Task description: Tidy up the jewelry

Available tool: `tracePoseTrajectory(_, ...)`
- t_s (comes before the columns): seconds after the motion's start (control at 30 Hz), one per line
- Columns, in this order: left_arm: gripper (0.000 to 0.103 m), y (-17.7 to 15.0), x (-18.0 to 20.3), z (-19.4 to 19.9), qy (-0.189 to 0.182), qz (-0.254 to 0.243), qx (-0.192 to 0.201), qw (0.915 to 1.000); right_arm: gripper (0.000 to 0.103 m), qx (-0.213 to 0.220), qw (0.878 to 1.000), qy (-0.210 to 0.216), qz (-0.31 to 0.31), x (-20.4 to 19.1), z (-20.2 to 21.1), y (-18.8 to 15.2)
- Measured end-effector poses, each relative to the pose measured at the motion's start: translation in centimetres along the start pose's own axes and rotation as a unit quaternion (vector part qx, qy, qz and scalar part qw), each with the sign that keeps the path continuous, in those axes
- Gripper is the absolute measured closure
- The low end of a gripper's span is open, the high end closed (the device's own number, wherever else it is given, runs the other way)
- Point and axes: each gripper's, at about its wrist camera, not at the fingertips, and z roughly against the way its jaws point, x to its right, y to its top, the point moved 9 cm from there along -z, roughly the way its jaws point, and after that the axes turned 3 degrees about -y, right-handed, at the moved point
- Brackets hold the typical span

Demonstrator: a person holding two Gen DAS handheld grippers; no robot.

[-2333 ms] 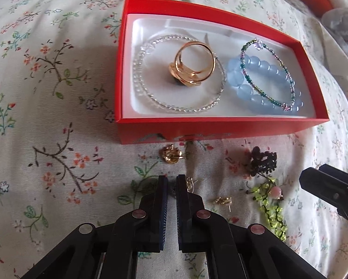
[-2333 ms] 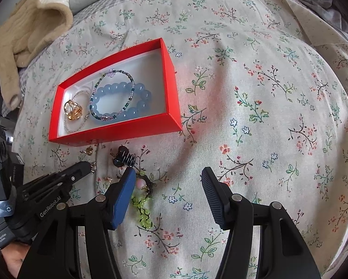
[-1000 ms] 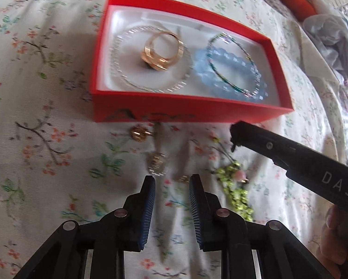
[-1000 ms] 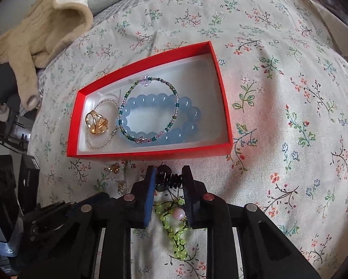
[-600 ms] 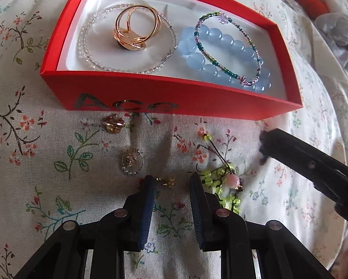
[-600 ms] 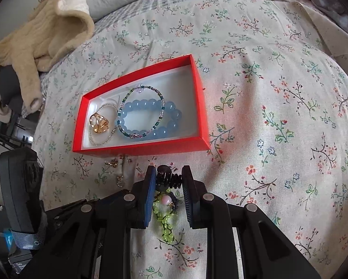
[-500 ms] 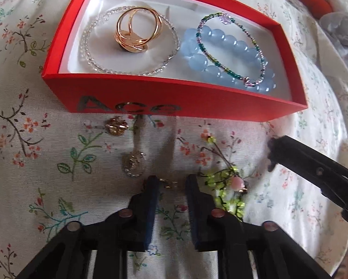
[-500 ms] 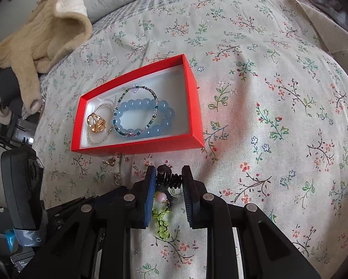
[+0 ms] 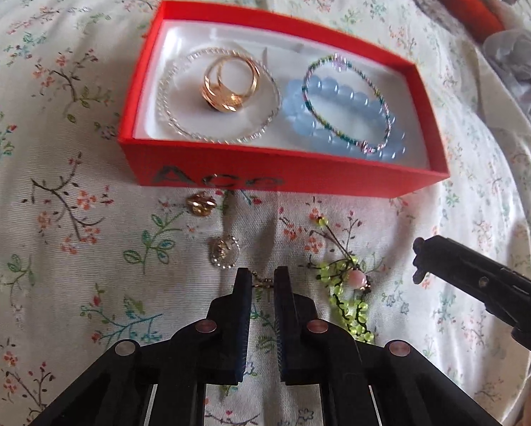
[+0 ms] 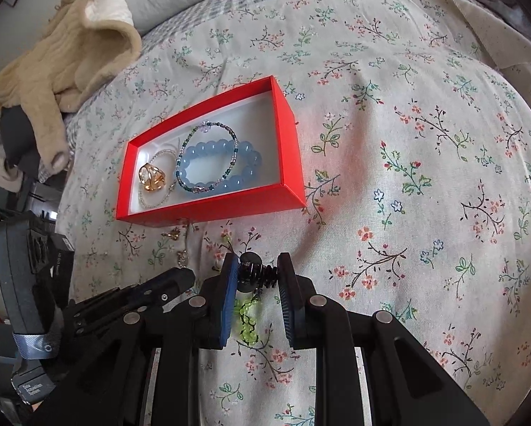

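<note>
From the left wrist view, the left gripper [image 9: 262, 280] was seen low over the floral bedspread [image 9: 70, 284], its jaws having just been closing on a small gold earring [image 9: 261, 283] that lay between the fingertips. The jaws stood nearly together with the earring spanning the narrow gap, and it was judged to be pinched, though contact could not be made out with certainty. Just ahead lay a beaded round charm [image 9: 224, 251] and a gold stud [image 9: 201, 204], both near the front wall of the red box [image 9: 283, 177]. Inside the box a gold ring [image 9: 229, 87] sat within a clear bead bracelet [image 9: 219, 96], beside a blue bead bracelet [image 9: 343, 117]. A green beaded piece [image 9: 347, 294] lay on the cloth to the right.

From the right wrist view, the right gripper [image 10: 256, 277] was seen clamped on a black hair claw [image 10: 254, 277], with the green beads trailing below it on the cloth. The left tool was visible at the lower left.

For the step to be done well, the earring should be lifted slowly and straight up, so that so thin a piece is not dropped or snagged in the fabric. It should then be carried over the box wall and released low onto bare white lining, clear of the ring. The two tools should be kept apart.
</note>
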Motion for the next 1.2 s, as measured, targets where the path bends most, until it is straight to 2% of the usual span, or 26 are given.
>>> tracePoseTrajectory(0.4,0.096,3.0,-0.8,6.1,-0.048,0.008,0.094,0.9944,0.079,0.044,0.999,0.019,-0.013,-1.0,2.0,1.3)
tracePoseTrajectory(0.6,0.096,4.6,-1.5,6.4,-0.061,0.003,0.125,0.9903,0.079,0.066,0.998,0.019,-0.009,-1.5,2.4,2.3)
tracePoseTrajectory(0.8,0.096,5.8,-1.5,5.5,-0.065,-0.005,0.137,0.9884,0.079,0.068,0.998,0.017,-0.006,-1.6,1.9,2.8)
tracePoseTrajectory(1.1,0.094,6.6,-2.4,3.3,-0.026,-0.002,0.124,0.9919,0.079,0.077,0.997,0.012,-0.005,-1.7,1.6,3.4)
tracePoseTrajectory(1.2,0.078,6.4,-2.3,3.7,-0.023,-0.004,0.126,0.9917,0.079,0.079,0.997,0.011,-0.007,-1.6,1.7,3.4)
